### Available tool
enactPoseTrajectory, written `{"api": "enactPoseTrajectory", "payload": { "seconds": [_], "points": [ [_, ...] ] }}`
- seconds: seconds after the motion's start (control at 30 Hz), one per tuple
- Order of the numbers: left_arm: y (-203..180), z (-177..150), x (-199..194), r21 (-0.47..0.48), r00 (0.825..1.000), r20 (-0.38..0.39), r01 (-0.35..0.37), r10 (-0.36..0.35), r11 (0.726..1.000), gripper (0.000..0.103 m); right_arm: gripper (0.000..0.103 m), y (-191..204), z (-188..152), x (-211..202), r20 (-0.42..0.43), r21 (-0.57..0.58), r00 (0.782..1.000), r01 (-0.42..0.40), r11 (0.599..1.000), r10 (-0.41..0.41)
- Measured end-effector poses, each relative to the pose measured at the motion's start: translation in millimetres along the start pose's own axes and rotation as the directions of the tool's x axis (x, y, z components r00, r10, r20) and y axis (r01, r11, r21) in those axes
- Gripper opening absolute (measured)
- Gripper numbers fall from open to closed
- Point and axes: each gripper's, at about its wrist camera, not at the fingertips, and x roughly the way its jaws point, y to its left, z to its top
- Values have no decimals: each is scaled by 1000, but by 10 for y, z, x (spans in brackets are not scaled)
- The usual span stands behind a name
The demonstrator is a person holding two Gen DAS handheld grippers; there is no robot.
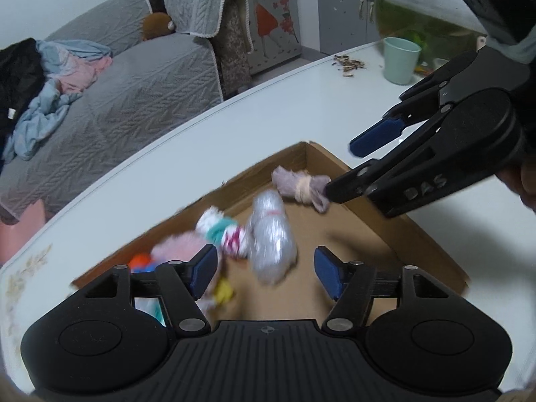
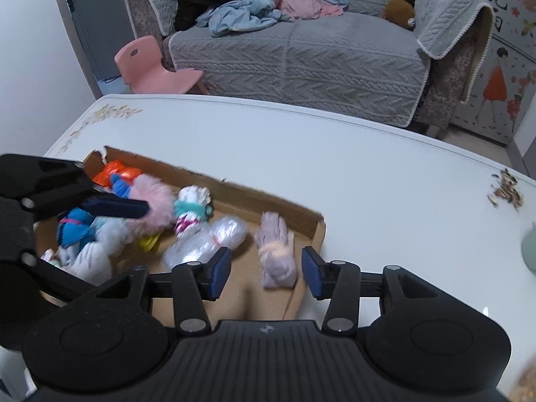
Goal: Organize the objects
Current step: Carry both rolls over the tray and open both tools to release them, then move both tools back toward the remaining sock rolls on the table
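Two grippers hang over the shallow cardboard box (image 2: 214, 184) on the white table (image 2: 335, 174), both tilted steeply down. The left gripper (image 1: 264, 273) has its jaws parted fairly wide and nothing between the pads; below it the silvery-white bundle (image 1: 272, 238) lies on the box floor. The right gripper (image 2: 266, 274) shows a narrower gap, and the lilac bundle (image 2: 276, 251) with its pale band lies beneath that gap, in the box's corner nearest the table's middle. From the left wrist view one right finger (image 1: 345, 189) looks to be at the bundle's tail, though blur makes actual contact hard to call.

Along the box's far wall sit the pink fluffy bundle (image 2: 152, 206), the white-and-teal bundle (image 2: 192, 209) and, toward the far corner, the orange item (image 2: 112, 176) and blue bundle (image 2: 75, 227), all packed close.

Risks from here: that finger could snag the lilac tail on lifting and drag the bundle over the low wall. The two grippers work close together above one box, so a careless swing could knock them or scatter the crowded bundles. Near the table's far edge, the green cup (image 1: 400, 60) stands well apart.
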Motion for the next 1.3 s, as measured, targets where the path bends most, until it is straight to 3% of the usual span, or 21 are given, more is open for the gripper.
{"api": "enactPoseTrajectory", "payload": {
  "seconds": [0.27,0.37,0.5,0.63,0.77,0.9,1.3],
  "points": [
    [-120,-677,-902,-37,999,-29,33,-34,999,79,62,425,-397,-497,-28,-22,998,-58,998,58],
    [-294,-1008,-1120,27,997,-71,28,-26,999,81,71,684,-651,-673,-41,-48,995,-92,995,90],
    [-498,-1403,-1293,64,991,-122,61,-53,996,82,71,913,-937,-776,-85,-41,986,-147,988,143],
    [-668,-1661,-1379,109,991,-117,75,-62,991,85,71,1026,-1169,-751,-129,-16,982,-138,990,135],
    [-836,-1777,-1299,152,987,-122,118,-100,981,85,70,1049,-1348,-694,-162,15,981,-106,994,107],
    [-943,-1859,-1170,202,986,-146,116,-87,973,85,70,1049,-1455,-625,-189,45,979,-73,996,80],
    [-739,-1830,-986,78,987,-142,91,-79,993,85,70,1179,-1604,-480,-259,19,964,-61,998,64]
  ]
}}
